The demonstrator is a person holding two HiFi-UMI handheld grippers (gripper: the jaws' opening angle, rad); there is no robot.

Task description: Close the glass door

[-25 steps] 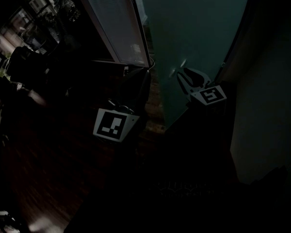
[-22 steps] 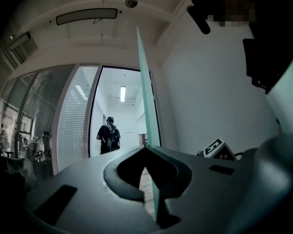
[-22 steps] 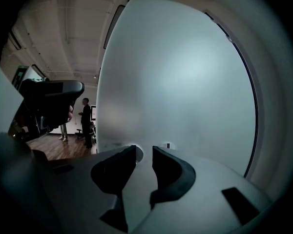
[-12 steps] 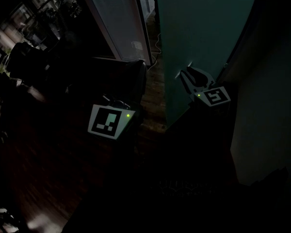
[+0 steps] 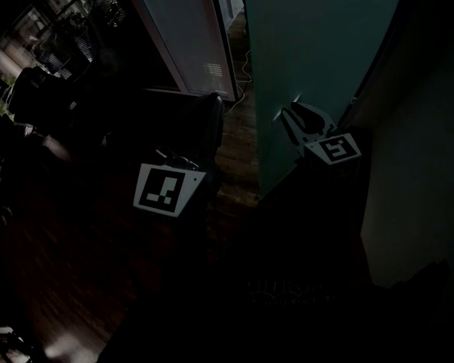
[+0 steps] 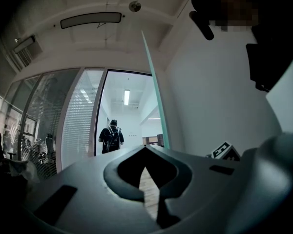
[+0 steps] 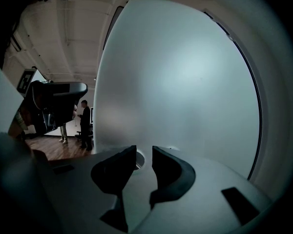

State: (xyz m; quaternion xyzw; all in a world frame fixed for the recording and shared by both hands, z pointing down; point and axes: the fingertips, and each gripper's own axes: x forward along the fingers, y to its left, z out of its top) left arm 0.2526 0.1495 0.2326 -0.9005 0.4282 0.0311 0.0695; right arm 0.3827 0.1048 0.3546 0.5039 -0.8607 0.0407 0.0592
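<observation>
The right gripper is the one doing the work here. Its jaws stand apart with a narrow gap, nosed right up to the tall frosted teal glass door. In that gap you can see a small round pale fitting on the pane. I can't tell if the pads actually touch it; it looks more like they straddle it. My guess is that's the point: it's the one thing on a smooth sheet that gives purchase, so the door can be swung without the jaws skidding. The gripper is held roughly level and square to the glass, probably for the same reason.

The door fills nearly everything ahead of and to the right of that gripper, and it's plainly ajar. Off to the gripper's left is open doorway, with brown wooden plank floor and a couple of standing people well beyond.

The left gripper has its jaws together at the tips with nothing in them. It hangs apart from the door, I'd say parked out of the swing. Ahead of it is a person wearing a backpack, with the door seen edge-on just to the right. A glass partition with white slatted blinds is on its left.
</observation>
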